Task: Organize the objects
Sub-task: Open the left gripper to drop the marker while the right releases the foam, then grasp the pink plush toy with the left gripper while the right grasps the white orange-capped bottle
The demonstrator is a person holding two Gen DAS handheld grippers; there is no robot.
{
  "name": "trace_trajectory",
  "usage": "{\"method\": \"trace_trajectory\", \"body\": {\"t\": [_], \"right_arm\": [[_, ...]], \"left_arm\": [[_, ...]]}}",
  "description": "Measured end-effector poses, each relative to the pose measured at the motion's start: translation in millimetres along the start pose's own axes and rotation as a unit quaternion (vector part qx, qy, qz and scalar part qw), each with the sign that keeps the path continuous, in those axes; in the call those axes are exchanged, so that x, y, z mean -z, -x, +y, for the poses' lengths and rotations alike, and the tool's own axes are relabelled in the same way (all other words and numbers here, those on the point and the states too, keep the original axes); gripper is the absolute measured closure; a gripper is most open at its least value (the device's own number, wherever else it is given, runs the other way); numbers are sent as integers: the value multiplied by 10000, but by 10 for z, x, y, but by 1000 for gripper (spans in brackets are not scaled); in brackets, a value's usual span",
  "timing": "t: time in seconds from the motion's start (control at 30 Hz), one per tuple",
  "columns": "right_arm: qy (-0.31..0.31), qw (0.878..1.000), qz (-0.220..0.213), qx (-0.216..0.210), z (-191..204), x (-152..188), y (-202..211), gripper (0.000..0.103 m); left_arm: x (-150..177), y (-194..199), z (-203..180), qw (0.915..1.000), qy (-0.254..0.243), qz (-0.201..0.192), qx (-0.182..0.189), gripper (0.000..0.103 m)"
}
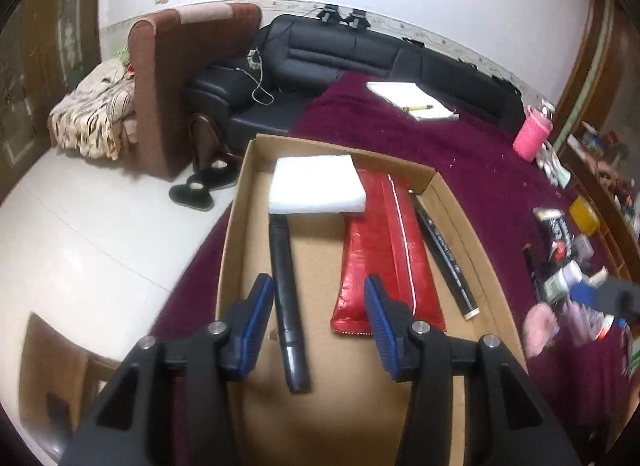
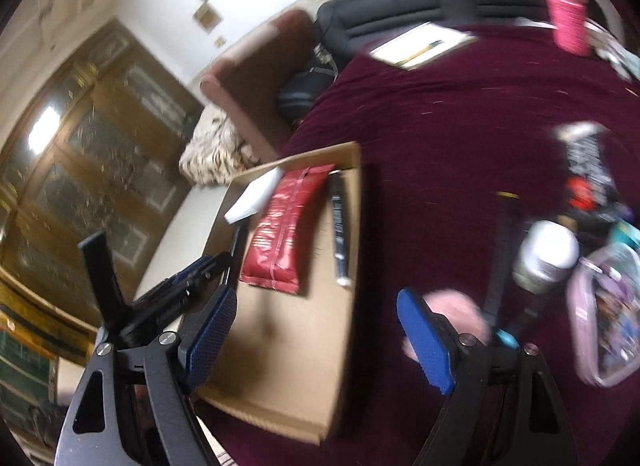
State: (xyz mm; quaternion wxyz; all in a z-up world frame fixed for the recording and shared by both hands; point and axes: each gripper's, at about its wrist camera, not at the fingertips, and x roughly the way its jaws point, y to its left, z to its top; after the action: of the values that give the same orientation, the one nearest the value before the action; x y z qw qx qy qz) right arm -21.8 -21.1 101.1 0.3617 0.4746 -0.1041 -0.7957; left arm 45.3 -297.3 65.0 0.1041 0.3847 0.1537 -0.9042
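An open cardboard box (image 1: 472,234) sits on the maroon cloth. It holds a white block (image 1: 316,185), a shiny red pouch (image 1: 380,250), a thin black pen (image 1: 444,258) and a thick black marker (image 1: 288,298). My left gripper (image 1: 317,280) hovers open over the box. The marker lies loose on the box floor just inside the left pad, and no pad presses on it. My right gripper (image 2: 317,294) is wide open and empty above the box's right wall (image 2: 348,306). The red pouch (image 2: 288,221) and the left gripper's fingers (image 2: 192,272) show to its left.
Blurred clutter lies right of the box: a pink round thing (image 2: 456,314), a white-capped bottle (image 2: 548,254), a clear pouch (image 2: 612,318). A pink cup (image 1: 532,137) and a notebook with a pen (image 1: 412,99) sit farther back. A black sofa (image 1: 360,53) stands behind, white floor at left.
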Motion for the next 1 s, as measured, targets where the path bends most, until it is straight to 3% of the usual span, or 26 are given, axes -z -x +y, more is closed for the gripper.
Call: {"method": "trace_trajectory", "body": {"t": [0.13,0.3,0.43,0.53,0.7,0.83,0.9,1.0], "right_arm": [[-295,9986,-436,72,-343,126,524,14],[-630,9928,-941,379,-848,352,1097,10],[-965,9877,-1082,590,-1281,500,1332,10],[-1247,9835,-1159,603,-1573,621,1474,10],[-1638,9714,-1480,870,-2021,761,1678,10],[-1950,9623,-1632,964,-2351,859,1733,10],[-2010,9611,-1600,1011,-2461,905,1707,10],[-2115,9597,-1601,928,-2615,947,1674,10]], "left_arm": [[42,9,-117,9998,118,52,171,57],[95,228,-327,9994,62,-165,295,57],[181,367,-681,9958,-267,-131,861,43],[269,352,-1012,9905,-653,58,1212,37],[407,190,-1649,9731,-1188,563,1894,36],[442,-29,-1948,9696,-1533,756,1753,36],[491,-150,-2025,9640,-1782,944,1733,36],[549,-302,-2127,9592,-2202,1041,1432,36]]}}
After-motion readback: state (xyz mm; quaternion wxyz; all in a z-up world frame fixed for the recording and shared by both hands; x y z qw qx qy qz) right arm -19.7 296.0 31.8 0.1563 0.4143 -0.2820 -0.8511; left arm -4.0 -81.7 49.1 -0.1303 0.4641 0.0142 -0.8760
